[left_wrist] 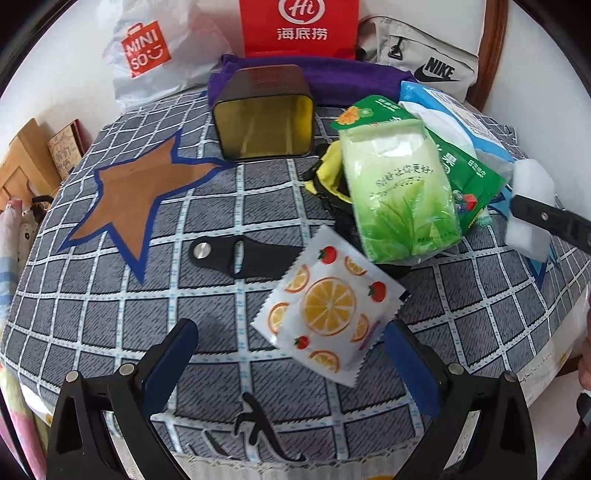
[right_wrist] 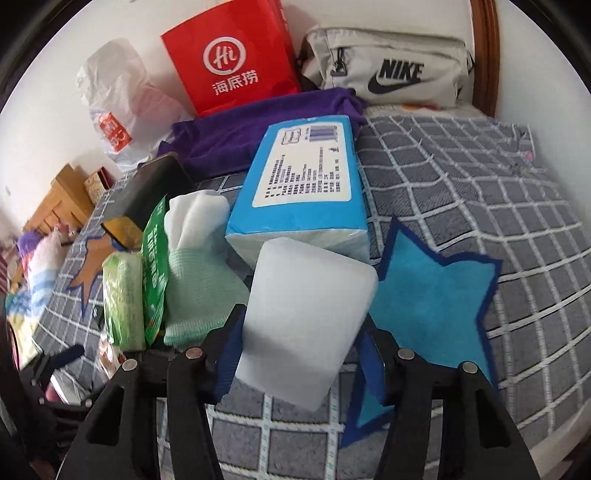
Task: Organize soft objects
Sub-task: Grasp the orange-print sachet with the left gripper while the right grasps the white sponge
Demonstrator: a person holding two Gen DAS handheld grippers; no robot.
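My left gripper [left_wrist: 291,358] hangs open low over the checked bedcover [left_wrist: 110,295]. A white packet printed with orange slices [left_wrist: 325,306] lies just ahead of it, partly between the blue pads, which do not touch it. My right gripper [right_wrist: 301,334] is shut on a white foam block [right_wrist: 306,325], with a blue pad against each side. The left wrist view shows that foam block [left_wrist: 532,203] at the right edge, with a black finger [left_wrist: 546,218] across it. A green tissue pack [left_wrist: 399,195] and a blue tissue pack [right_wrist: 303,184] lie in a pile behind.
An open tin box [left_wrist: 264,122] with a gold inside lies on its side on a purple cloth [left_wrist: 332,77]. A black strap piece [left_wrist: 236,254] lies mid-bed. A red paper bag [left_wrist: 299,26], a white plastic bag [left_wrist: 147,48] and a grey Nike pouch [right_wrist: 388,70] line the wall. A blue star patch [right_wrist: 432,299] is at right.
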